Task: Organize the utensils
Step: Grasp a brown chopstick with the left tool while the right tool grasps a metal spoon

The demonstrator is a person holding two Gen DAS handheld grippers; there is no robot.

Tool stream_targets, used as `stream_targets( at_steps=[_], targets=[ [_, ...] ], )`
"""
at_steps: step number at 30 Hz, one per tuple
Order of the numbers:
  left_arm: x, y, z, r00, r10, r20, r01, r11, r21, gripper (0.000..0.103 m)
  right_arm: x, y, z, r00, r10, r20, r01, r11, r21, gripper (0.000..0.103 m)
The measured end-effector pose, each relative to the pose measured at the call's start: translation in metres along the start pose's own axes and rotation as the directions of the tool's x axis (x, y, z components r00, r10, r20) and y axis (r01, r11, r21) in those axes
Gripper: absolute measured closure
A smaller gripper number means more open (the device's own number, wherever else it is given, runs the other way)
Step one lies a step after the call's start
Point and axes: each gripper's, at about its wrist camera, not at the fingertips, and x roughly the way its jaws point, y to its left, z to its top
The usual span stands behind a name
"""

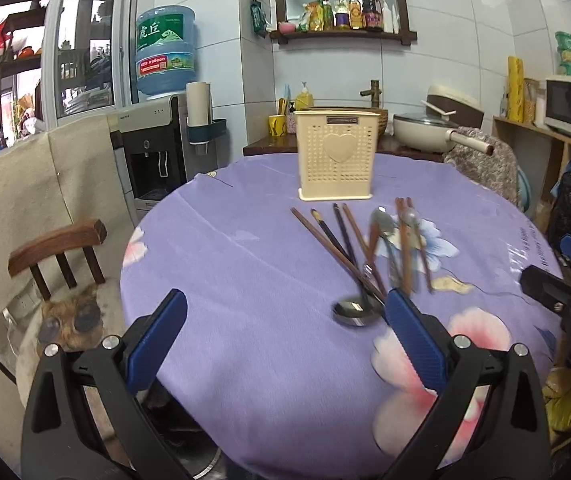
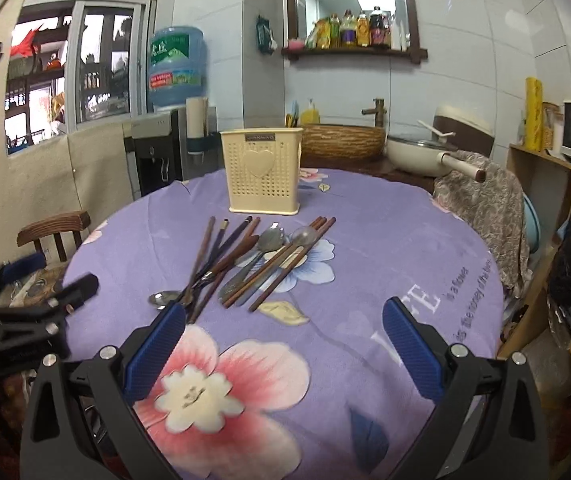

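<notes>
Table: a round table (image 2: 385,240) is covered by a purple floral cloth; all task items are carried on it.
Utensil holder: a cream perforated utensil holder (image 2: 261,170) with a heart emblem is stood upright toward the far side of the table, just beyond the utensil pile and apart from it.
Utensil pile: the loose utensils are heaped in the middle of the cloth, between the holder and the grippers, laid roughly fanwise and overlapping.
Chopsticks: brown and dark chopsticks (image 2: 205,252) are crossed over one another on the pile's left part; a further reddish-brown set (image 2: 285,266) is laid diagonally on the right part.
Spoons: two metal spoons (image 2: 271,238) are seen with bowls toward the holder, partly under the chopsticks (exact count among the handles cannot be told).
Ladle spoon: a metal spoon (image 1: 351,312) is laid at the near end of the pile, bowl toward the grippers.
Left gripper: the left gripper (image 1: 285,316) is held above the near table edge, blue-padded fingers (image 1: 157,344) spread wide, nothing between them; its right finger is seen just beside the near spoon bowl (contact cannot be judged).
Right gripper: the right gripper (image 2: 285,320) is held above the cloth's pink flower, fingers spread wide, nothing gripped.
</notes>
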Motion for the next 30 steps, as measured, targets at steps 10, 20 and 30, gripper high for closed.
stream_targets(
  at_steps=[10, 20, 30],
  targets=[
    [0.132, 0.038, 0.063, 0.951, -0.13, -0.282, 0.09, 0.984, -0.151, 0.037, 0.121, -0.049, 0.053, 0.97, 0.016, -0.242, 0.008, 0.995, 0.098, 0.024],
    [0.194, 0.007, 0.079, 0.928, -0.116, -0.353, 0.094, 0.992, -0.079, 0.054, 0.186, -0.047, 0.067, 0.931, 0.058, -0.361, 0.003, 0.986, 0.165, 0.041],
    [0.228, 0.004, 0.082, 0.915, -0.096, -0.392, 0.074, 0.995, -0.073, 0.055, 0.217, -0.024, 0.069, 0.905, -0.004, -0.426, 0.065, 0.99, 0.129, 0.053]
  ],
)
